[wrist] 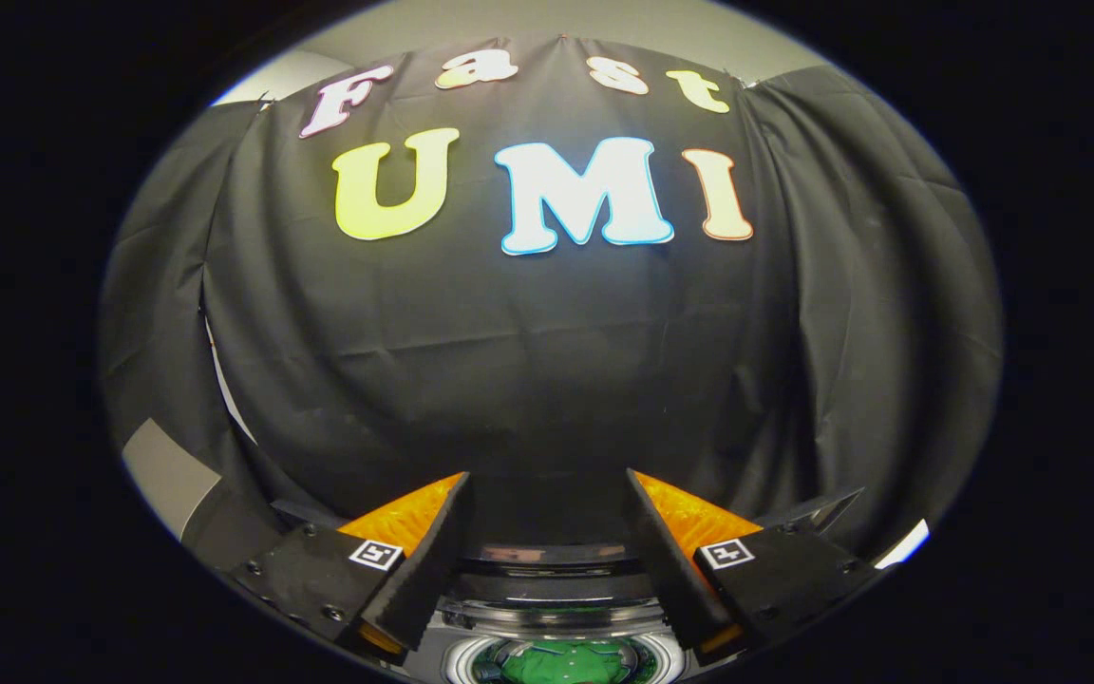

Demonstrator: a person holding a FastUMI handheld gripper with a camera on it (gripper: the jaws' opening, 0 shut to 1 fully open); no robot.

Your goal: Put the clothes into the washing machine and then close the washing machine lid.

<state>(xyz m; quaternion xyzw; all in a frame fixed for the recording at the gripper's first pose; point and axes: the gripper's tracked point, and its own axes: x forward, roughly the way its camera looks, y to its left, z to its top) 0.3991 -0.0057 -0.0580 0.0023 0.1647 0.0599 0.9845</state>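
Note:
My gripper (547, 484) is held high and points at the black cloth wall, its two fingers wide apart with nothing between them. Below and between the fingers lies the top of the washing machine (547, 556), with its dark raised lid edge just ahead of the round drum opening (471, 660). Inside the drum sits a green piece of clothing (561, 662). The gripper is well above the machine and touches nothing.
The black cloth wall (547, 361) hangs close behind the machine and wraps round both sides. A pale wall strip (162, 470) shows at the lower left behind the cloth.

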